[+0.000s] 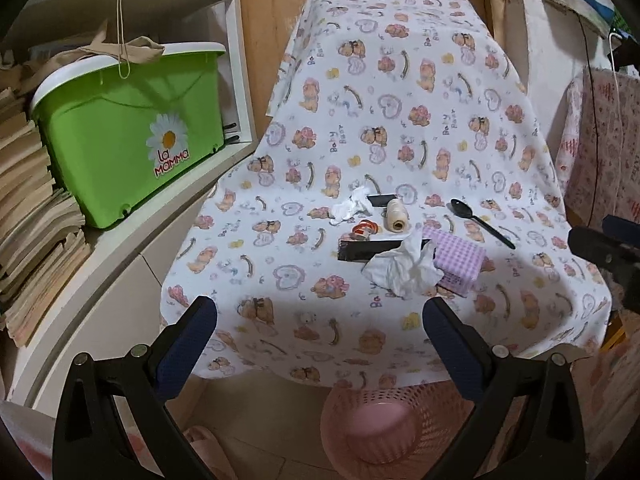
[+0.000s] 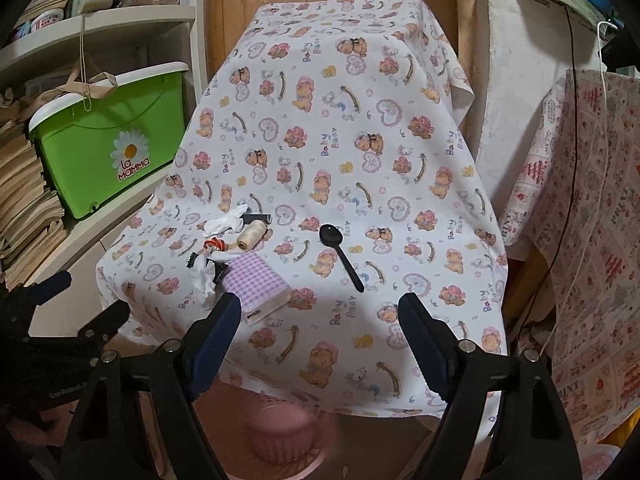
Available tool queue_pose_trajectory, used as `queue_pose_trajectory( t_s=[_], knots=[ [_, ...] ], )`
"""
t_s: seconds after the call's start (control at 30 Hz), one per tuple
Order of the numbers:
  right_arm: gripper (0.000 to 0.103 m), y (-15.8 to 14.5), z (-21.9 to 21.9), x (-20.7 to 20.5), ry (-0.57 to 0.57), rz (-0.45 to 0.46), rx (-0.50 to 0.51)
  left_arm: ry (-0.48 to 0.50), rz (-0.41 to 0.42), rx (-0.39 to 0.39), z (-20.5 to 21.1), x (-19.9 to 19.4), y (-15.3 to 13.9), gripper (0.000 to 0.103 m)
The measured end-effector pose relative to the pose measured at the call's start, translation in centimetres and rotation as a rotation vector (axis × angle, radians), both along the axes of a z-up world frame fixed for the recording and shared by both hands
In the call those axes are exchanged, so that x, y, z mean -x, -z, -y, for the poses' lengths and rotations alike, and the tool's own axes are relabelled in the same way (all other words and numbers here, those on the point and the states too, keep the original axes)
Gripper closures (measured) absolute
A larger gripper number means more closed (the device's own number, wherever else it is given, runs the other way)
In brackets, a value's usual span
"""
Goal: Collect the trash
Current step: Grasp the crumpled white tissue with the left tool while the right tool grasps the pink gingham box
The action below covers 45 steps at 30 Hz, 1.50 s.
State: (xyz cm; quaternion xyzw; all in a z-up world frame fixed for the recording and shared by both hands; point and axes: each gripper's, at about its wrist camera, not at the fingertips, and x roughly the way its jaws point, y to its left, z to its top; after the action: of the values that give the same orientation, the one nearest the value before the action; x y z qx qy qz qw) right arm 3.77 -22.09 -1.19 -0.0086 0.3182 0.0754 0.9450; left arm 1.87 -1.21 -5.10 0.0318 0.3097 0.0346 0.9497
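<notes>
The trash sits in a loose cluster near the middle of the tabletop [image 1: 400, 80]: a large crumpled tissue [image 1: 402, 270] at the front, a smaller crumpled tissue [image 1: 352, 206] behind it toward 11 o'clock, and 2 black wrapper-like strips [image 1: 370, 249] between them; what the strips are made of is hard to tell. Mixed in are things that look worth keeping: a spool of twine [image 1: 395, 216], a small red-and-white object [image 1: 365, 229], a lilac checked box [image 1: 456, 266] touching the large tissue at its 3 o'clock, and a black plastic spoon [image 1: 480, 222] lying apart at 2 o'clock. The mix probably calls for sorting trash from keepers.

A pink lattice basket [image 1: 384, 424] stands on the floor just below the tabletop's near edge, likely placed there so trash can be dropped straight down.

The left tongs [image 1: 320, 320] hover at 6 o'clock of the cluster, spread wide and holding nothing. The right tongs [image 2: 320, 316] hang just short of the spoon, equally wide and bare, seemingly poised for a first pick.
</notes>
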Motion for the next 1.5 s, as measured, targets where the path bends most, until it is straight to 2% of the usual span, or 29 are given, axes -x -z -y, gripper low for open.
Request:
queue_pose_trajectory(
  t_s=[0.13, 0.23, 0.4, 0.5, 0.57, 0.67, 0.8, 0.83, 0.9, 0.93, 0.97, 1.07, 1.2, 1.3, 1.4, 1.5],
  knots=[
    [0.02, 0.2, -0.1, -0.1, -0.001, -0.013, -0.009, 0.006, 0.017, -0.03, 0.4, 0.0, 0.3, 0.001],
    [0.02, 0.5, -0.2, -0.3, 0.002, -0.021, -0.005, 0.004, -0.002, -0.027, 0.5, -0.7, 0.8, 0.001],
    [0.02, 1.4, 0.0, -1.2, 0.006, -0.06, -0.03, 0.035, -0.123, 0.016, 0.6, -4.9, 1.2, 0.003],
    [0.02, 2.3, 0.0, -2.3, -0.001, -0.102, -0.056, 0.08, -0.179, 0.08, 0.3, -7.3, 1.4, 0.011],
    [0.021, 2.9, -0.1, -2.9, -0.006, -0.121, -0.065, 0.121, -0.216, 0.123, 0.4, -8.2, 1.7, 0.026],
    [0.021, 3.5, -0.5, -3.7, -0.007, -0.138, -0.051, 0.221, -0.233, 0.194, 1.1, -8.2, 2.1, 0.028],
    [0.021, 3.5, -0.4, -4.3, -0.003, -0.138, -0.063, 0.31, -0.245, 0.169, 3.6, -7.7, 3.0, 0.031],
    [0.021, 3.5, -0.2, -4.5, 0.0, -0.138, -0.068, 0.319, -0.248, 0.157, 4.1, -7.7, 3.1, 0.038],
    [0.021, 3.5, 0.0, -4.9, 0.007, -0.141, -0.077, 0.318, -0.262, 0.156, 4.5, -8.1, 3.6, 0.059],
    [0.021, 3.5, 0.1, -5.0, 0.009, -0.142, -0.08, 0.309, -0.271, 0.175, 4.3, -8.3, 3.8, 0.082],
    [0.021, 3.5, 0.2, -5.2, 0.01, -0.143, -0.083, 0.3, -0.279, 0.207, 4.0, -8.4, 4.0, 0.095],
    [0.021, 3.6, 0.2, -5.7, -0.007, -0.158, -0.097, 0.277, -0.265, 0.29, 2.6, -8.3, 3.7, 0.095],
    [0.02, 3.7, -0.8, -6.2, -0.083, -0.166, -0.097, 0.258, -0.24, 0.296, 0.9, -7.5, 2.4, 0.095],
    [0.02, 3.9, -2.6, -6.6, -0.224, -0.192, -0.074, 0.244, -0.266, 0.229, 0.5, -7.1, 2.2, 0.095],
    [0.019, 4.0, -4.1, -7.1, -0.266, -0.153, 0.0, 0.23, -0.282, 0.164, 0.5, -6.7, 2.4, 0.095],
    [0.019, 4.6, -4.9, -8.5, -0.276, -0.164, -0.01, 0.204, -0.318, 0.155, 0.1, -6.6, 2.7, 0.095]
  ],
)
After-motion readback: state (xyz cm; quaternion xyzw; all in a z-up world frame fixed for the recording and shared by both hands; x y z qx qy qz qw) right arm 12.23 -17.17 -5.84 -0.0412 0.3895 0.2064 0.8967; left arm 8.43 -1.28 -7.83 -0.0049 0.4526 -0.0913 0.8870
